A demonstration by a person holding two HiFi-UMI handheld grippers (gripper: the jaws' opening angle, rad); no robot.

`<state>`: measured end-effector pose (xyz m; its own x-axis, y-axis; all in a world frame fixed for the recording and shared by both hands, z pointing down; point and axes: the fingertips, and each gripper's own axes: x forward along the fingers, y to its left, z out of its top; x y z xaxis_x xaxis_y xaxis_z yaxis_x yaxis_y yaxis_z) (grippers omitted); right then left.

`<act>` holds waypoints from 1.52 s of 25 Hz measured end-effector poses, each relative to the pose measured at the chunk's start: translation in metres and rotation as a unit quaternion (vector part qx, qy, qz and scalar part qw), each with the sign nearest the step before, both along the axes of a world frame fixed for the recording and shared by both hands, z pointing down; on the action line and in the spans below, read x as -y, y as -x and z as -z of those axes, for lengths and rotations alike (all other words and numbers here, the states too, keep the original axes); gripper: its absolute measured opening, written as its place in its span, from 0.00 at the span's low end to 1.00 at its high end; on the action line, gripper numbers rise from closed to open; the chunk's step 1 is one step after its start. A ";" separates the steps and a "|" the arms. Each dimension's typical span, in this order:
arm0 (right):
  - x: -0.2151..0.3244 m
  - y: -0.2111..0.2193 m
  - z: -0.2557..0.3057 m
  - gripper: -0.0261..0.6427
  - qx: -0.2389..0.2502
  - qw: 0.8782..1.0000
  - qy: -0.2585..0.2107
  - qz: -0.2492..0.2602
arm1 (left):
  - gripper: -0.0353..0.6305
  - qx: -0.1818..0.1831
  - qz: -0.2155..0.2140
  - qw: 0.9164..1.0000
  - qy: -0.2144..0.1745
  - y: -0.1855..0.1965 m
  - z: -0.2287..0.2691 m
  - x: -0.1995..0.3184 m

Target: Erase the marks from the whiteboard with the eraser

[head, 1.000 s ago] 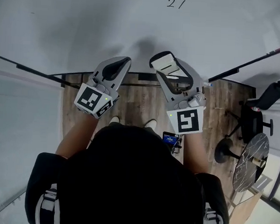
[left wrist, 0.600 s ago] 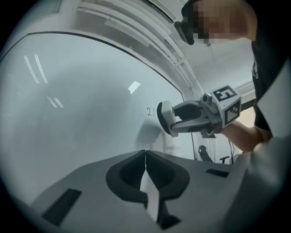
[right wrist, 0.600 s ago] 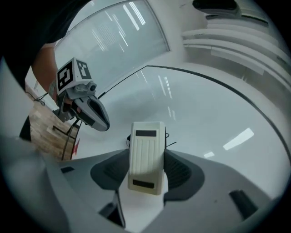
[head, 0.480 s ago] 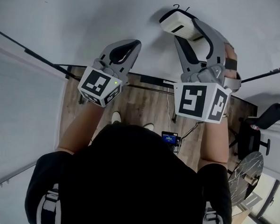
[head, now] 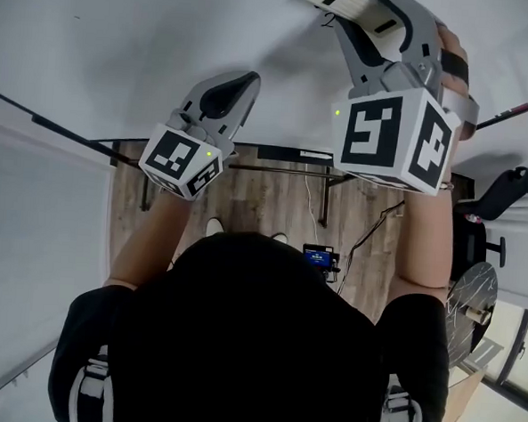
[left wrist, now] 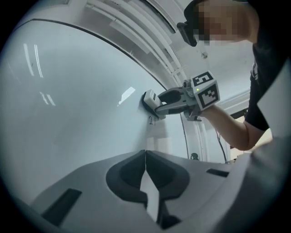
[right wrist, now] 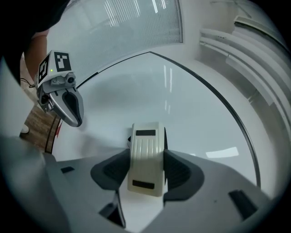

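Head cam: sits above the person and faces steeply down, with the whiteboard [head: 122, 45] close ahead from 10 to 2 o'clock and the floor [head: 265, 197] far below at centre. Left gripper cam: rides behind the left gripper [left wrist: 145, 157], whose closed jaws sit at 6 o'clock. It faces the board from near and catches the right gripper [left wrist: 154, 101] toward 2 o'clock. Right gripper cam: looks along jaws clamped on the eraser [right wrist: 145, 164], very near the same board, left gripper at 9 o'clock; all three views share board and both grippers.

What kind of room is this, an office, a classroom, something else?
Probably an office or meeting room: a big wall-mounted whiteboard, a black swivel chair on wood-look flooring, and window blinds beyond the board.
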<state>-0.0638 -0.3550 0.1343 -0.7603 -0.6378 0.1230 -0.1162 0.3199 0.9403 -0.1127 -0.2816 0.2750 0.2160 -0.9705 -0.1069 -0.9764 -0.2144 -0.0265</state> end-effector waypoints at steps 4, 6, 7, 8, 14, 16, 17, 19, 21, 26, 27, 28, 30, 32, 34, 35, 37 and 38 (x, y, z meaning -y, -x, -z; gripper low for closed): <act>0.002 0.001 -0.018 0.38 -0.003 1.000 -0.018 -0.008 | 0.06 -0.004 -0.004 1.000 -0.007 0.002 0.001 0.002; 0.002 0.006 -0.045 0.38 -0.031 0.999 -0.015 -0.003 | 0.06 -0.004 -0.005 1.000 -0.006 0.001 0.004 0.004; 0.002 0.010 -0.063 0.38 -0.048 0.999 -0.010 0.001 | 0.06 -0.004 -0.006 1.000 -0.006 0.001 0.004 0.004; 0.000 0.014 -0.081 0.38 -0.066 0.998 -0.003 0.004 | 0.06 -0.004 -0.006 1.000 -0.006 0.003 0.003 0.003; -0.014 0.020 -0.134 0.38 -0.104 0.994 0.023 0.012 | 0.06 -0.001 -0.002 1.000 0.001 0.010 -0.006 -0.005; -0.016 0.019 -0.133 0.39 -0.106 0.994 0.033 0.014 | 0.06 -0.002 0.001 1.000 0.007 0.013 -0.009 -0.004; -0.017 0.019 -0.133 0.39 -0.108 0.993 0.036 0.017 | 0.06 -0.004 0.003 1.000 0.009 0.014 -0.011 -0.004; -0.019 0.019 -0.135 0.39 -0.111 0.993 0.038 0.029 | 0.06 -0.008 0.005 1.000 0.011 0.017 -0.015 -0.005; -0.021 0.018 -0.135 0.39 -0.115 0.992 0.045 0.036 | 0.06 -0.011 0.005 1.000 0.011 0.018 -0.017 -0.005; -0.015 0.002 -0.076 0.39 -0.080 0.996 0.018 0.020 | 0.06 0.008 0.005 1.000 0.006 0.014 0.002 0.006; -0.012 -0.002 -0.055 0.39 -0.067 0.998 0.007 0.016 | 0.06 0.014 0.007 1.000 0.003 0.014 0.009 0.009; -0.009 -0.004 -0.037 0.39 -0.057 0.998 -0.005 0.011 | 0.06 0.017 0.008 1.000 0.000 0.014 0.012 0.010; -0.007 -0.006 -0.011 0.39 -0.042 0.999 -0.032 -0.002 | 0.06 0.016 0.008 1.000 -0.004 0.014 0.008 0.006; -0.003 -0.005 0.005 0.39 -0.033 0.998 -0.049 -0.016 | 0.06 0.012 0.007 1.000 -0.005 0.014 0.002 0.000; 0.001 -0.003 0.008 0.39 -0.030 0.997 -0.057 -0.030 | 0.06 0.008 0.004 1.000 -0.006 0.013 -0.003 -0.003; 0.002 -0.002 0.005 0.39 -0.030 0.997 -0.064 -0.036 | 0.06 0.007 0.003 1.000 -0.007 0.012 -0.004 -0.005; 0.002 -0.002 -0.013 0.38 -0.044 0.996 -0.066 -0.040 | 0.06 0.006 0.001 1.000 -0.009 0.009 -0.003 -0.006; 0.002 -0.001 -0.028 0.38 -0.059 0.996 -0.057 -0.038 | 0.06 0.007 0.002 1.000 -0.009 0.008 -0.001 -0.006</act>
<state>-0.0630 -0.3572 0.1623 -0.6939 -0.7080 0.1315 -0.0225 0.2039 0.9787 -0.1204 -0.2755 0.2757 0.2145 -0.9692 -0.1208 -0.9766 -0.2107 -0.0431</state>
